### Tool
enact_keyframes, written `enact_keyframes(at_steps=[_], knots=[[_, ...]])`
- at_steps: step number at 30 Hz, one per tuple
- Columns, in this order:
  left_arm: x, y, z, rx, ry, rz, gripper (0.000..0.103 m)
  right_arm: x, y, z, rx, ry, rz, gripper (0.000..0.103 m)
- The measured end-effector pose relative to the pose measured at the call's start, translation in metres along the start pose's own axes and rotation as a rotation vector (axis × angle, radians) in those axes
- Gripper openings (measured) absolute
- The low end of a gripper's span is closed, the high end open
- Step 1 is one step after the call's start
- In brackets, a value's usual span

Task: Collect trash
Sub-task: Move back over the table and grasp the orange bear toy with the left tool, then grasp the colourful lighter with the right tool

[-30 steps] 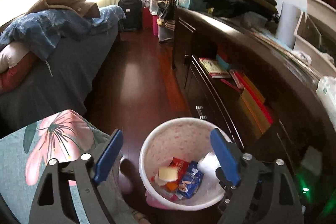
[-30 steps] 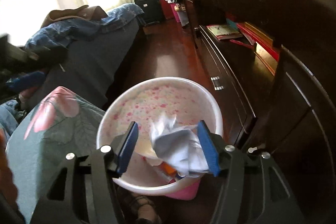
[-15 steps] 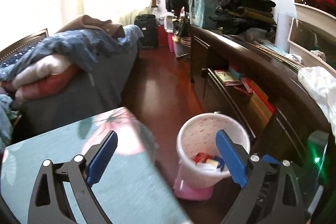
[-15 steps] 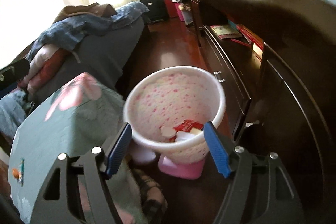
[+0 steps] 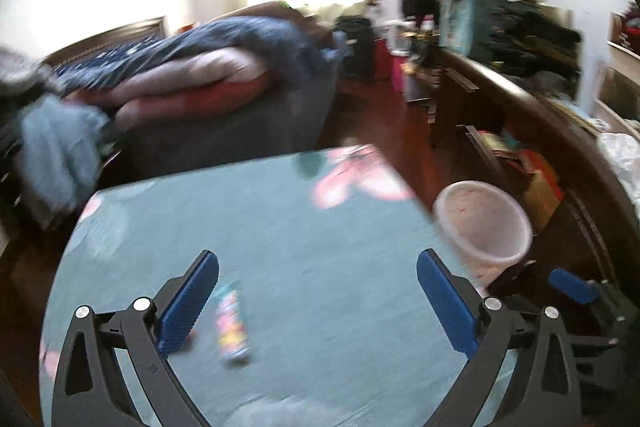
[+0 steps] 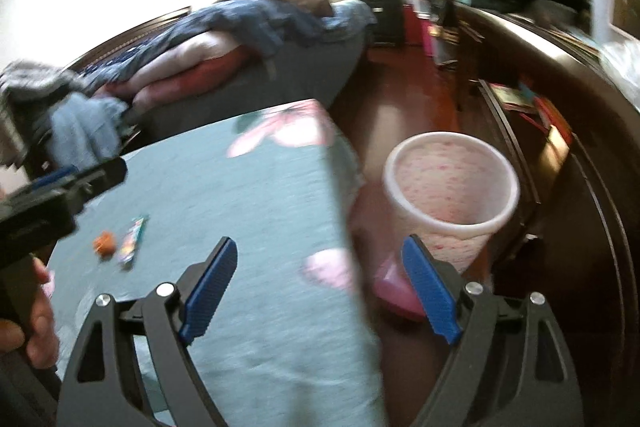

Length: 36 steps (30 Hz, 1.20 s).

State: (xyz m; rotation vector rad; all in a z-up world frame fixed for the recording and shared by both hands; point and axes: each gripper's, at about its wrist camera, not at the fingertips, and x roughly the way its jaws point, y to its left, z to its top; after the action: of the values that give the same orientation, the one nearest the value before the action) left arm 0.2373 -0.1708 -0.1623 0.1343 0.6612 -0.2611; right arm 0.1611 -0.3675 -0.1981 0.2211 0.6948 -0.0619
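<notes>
Wrapper and small scrap side by side on table. Bin on floor right of table, before cabinet. Bed behind table.

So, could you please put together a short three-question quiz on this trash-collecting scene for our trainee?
1. True or false: the left gripper is clamped on a wrapper.
2. Which pieces of trash lie on the teal cloth?
3. The bin stands: A) on the cloth, B) on the floor beside the table, C) on the bed.

Key:
1. False; nothing is between its jaws, which are opening.
2. A colourful wrapper and a small orange scrap.
3. B.
</notes>
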Motion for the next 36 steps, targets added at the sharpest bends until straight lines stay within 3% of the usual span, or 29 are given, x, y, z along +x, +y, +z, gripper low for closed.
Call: enact_keyframes(at_steps=[5,8,16,20,21,22,23,27,36], knots=[[0.007,0.064,-0.028,-0.121,0.069,0.085,0.099,-0.001,0.043,-0.010,-0.074,0.028,0.045,0.085],[0.022,0.097,-0.042,-0.201,0.122,0.092,0.095,0.001,0.065,-0.014,-0.106,0.044,0.063,0.085],[0.068,0.123,-0.064,-0.303,0.233,0.088,0.077,0.010,0.098,-0.019,-0.168,0.069,0.079,0.085],[0.072,0.123,-0.066,-0.295,0.217,0.096,0.073,0.018,0.108,-0.018,-0.184,0.083,0.068,0.085],[0.073,0.123,-0.065,-0.291,0.211,0.099,0.066,0.020,0.110,-0.018,-0.183,0.088,0.065,0.085],[0.073,0.123,-0.065,-0.279,0.210,0.110,0.050,0.023,0.112,-0.018,-0.181,0.093,0.062,0.085],[0.073,0.122,-0.065,-0.253,0.210,0.132,0.041,0.026,0.115,-0.018,-0.179,0.097,0.061,0.085],[0.061,0.136,-0.070,-0.280,0.198,0.100,0.042,0.036,0.131,-0.018,-0.188,0.107,0.060,0.085],[-0.001,0.194,-0.082,-0.349,0.094,0.216,0.042,0.095,0.196,-0.020,-0.213,0.174,0.072,0.085]])
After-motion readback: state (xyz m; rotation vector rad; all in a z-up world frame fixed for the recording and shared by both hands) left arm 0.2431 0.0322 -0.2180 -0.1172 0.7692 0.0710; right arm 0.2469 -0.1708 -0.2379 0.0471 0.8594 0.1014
